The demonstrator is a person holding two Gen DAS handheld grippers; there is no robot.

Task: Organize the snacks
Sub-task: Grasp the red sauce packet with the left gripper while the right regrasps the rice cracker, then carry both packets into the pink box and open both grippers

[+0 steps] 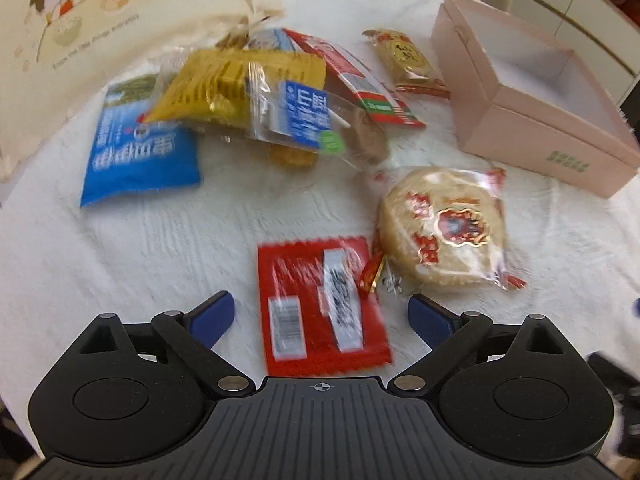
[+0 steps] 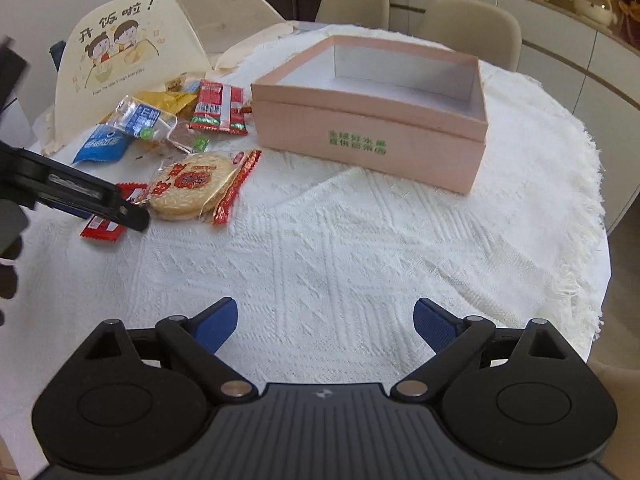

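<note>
Left gripper: fingers apart over red sachet. Right gripper: fingers apart, empty. Pink box lies at twelve o'clock.

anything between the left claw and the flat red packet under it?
Nothing visible. The flat red foil snack packet lies bare on the white textured tablecloth, between the open left claw pads; the round wrapped rice cracker sits beside it.

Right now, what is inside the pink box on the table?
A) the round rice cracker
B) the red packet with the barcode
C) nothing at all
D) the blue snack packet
C: the pink box shows only its bare white bottom and walls, while the round rice cracker, the blue snack packet and the red packet with the barcode all lie on the white tablecloth outside it.
</note>
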